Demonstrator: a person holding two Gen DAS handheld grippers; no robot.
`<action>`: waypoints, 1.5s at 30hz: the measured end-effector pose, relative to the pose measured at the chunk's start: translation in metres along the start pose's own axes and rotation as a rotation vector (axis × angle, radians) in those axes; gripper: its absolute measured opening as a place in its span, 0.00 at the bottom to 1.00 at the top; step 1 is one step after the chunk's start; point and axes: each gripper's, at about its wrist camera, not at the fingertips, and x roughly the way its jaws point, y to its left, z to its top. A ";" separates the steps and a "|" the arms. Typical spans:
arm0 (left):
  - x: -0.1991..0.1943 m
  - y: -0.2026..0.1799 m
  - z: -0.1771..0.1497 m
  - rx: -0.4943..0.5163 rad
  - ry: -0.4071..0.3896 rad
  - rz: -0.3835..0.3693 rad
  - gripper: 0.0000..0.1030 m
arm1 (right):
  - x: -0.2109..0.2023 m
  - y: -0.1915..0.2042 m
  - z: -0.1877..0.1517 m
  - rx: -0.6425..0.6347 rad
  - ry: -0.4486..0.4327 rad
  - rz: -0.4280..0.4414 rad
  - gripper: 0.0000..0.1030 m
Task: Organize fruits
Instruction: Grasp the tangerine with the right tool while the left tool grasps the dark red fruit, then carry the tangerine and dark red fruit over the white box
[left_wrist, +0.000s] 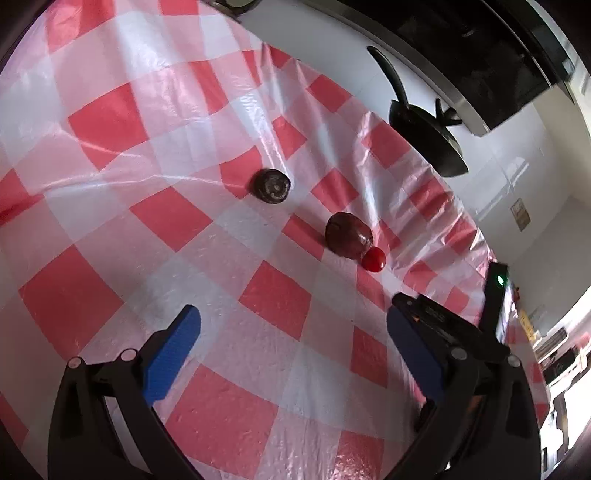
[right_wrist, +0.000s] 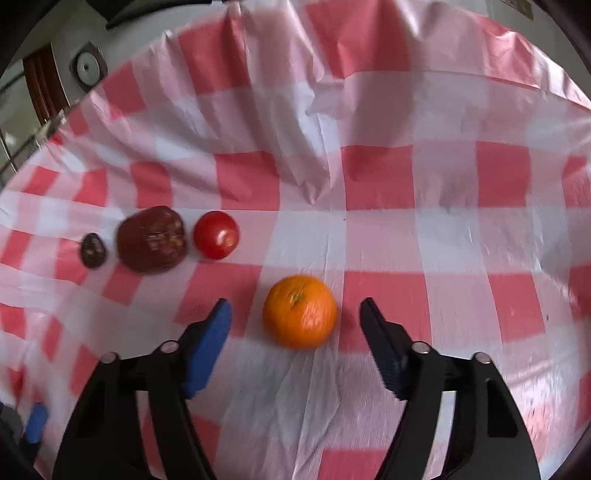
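A red-and-white checked tablecloth (left_wrist: 110, 206) covers the table. In the right wrist view an orange (right_wrist: 300, 312) sits on the cloth between the tips of my right gripper (right_wrist: 294, 306). The jaws are open, with a gap on each side of the fruit. To its upper left lie a red tomato (right_wrist: 216, 234), a large dark red fruit (right_wrist: 151, 239) and a small dark fruit (right_wrist: 93, 250) in a row. My left gripper (left_wrist: 293, 321) hangs open and empty over the cloth. Ahead of it lie the small dark fruit (left_wrist: 270, 185), the dark red fruit (left_wrist: 349, 234) and the tomato (left_wrist: 373, 259).
A black pan (left_wrist: 428, 140) rests on the white surface beyond the cloth's far edge. A black device with a green light (left_wrist: 496, 295) stands at the right of the left wrist view. A blue pad (right_wrist: 35, 422) shows at the lower left of the right wrist view.
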 end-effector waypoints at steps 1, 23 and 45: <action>0.001 -0.002 0.000 0.014 0.000 0.006 0.98 | 0.002 -0.001 0.001 0.006 0.005 0.000 0.59; 0.156 -0.093 0.054 0.128 0.116 0.189 0.98 | 0.004 -0.054 0.002 0.275 -0.056 0.200 0.37; 0.042 -0.064 0.022 0.220 -0.088 0.195 0.58 | 0.004 -0.053 0.000 0.266 -0.055 0.201 0.37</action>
